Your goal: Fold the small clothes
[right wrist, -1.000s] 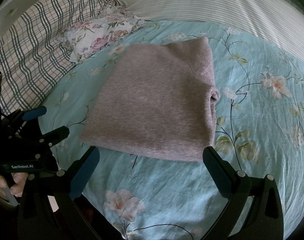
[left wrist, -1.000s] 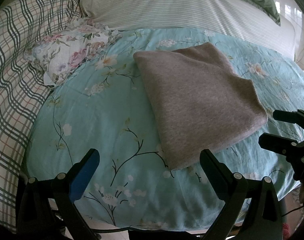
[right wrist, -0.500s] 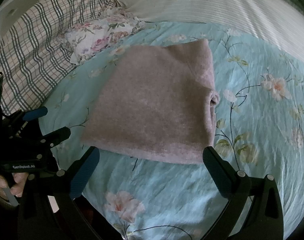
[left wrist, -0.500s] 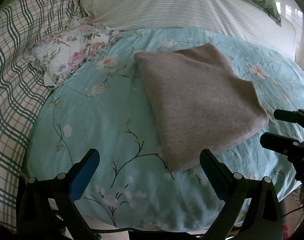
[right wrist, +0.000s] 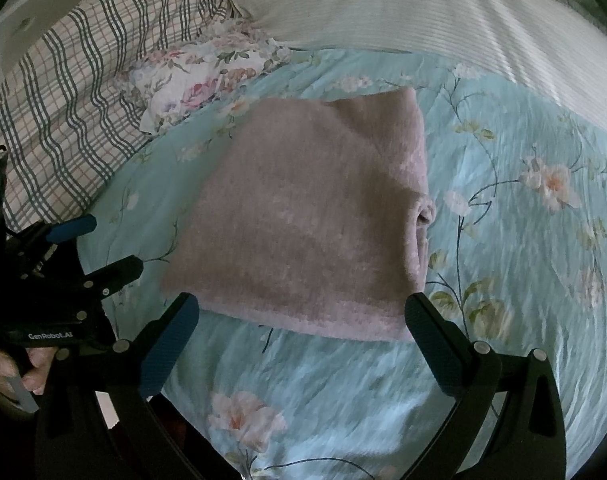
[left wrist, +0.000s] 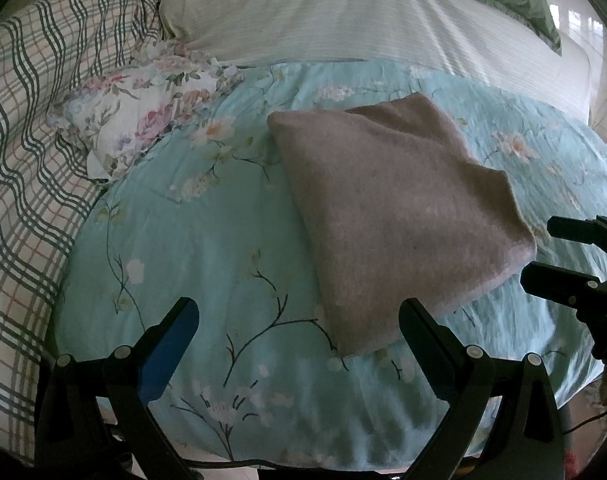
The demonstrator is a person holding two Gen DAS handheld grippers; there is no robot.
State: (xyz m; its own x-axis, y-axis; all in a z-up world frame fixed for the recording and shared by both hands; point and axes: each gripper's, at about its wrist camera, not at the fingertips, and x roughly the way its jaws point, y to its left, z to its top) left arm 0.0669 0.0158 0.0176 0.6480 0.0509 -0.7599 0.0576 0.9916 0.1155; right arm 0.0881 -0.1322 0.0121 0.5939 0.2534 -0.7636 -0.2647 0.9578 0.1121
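The folded grey-pink knit garment (left wrist: 395,216) lies flat on the turquoise floral duvet (left wrist: 207,264) of the bed, already reduced to a compact, roughly square packet. Its layered open edges face right, where a small fabric loop bulges out in the right wrist view (right wrist: 423,216); the near edge is a clean fold.

Left gripper (left wrist: 299,328): fingers spread wide, holding nothing, poised above the duvet with the garment's near left corner just beyond the right-hand finger. Most of the garment lies far and to the right of this gripper.

Right gripper (right wrist: 303,320): fingers spread wide, empty, straddling the near folded edge almost squarely; the garment lies straight ahead, its near edge running left to right between the fingertips.

Judgement: the right gripper is the better aligned and nearer to the garment's middle; the left reaches only the corner. Any further fold would likely turn on that near edge, lifted and carried far.

A floral pillow (left wrist: 139,120) and a plaid blanket (left wrist: 27,152) lie far left, well apart from the garment.
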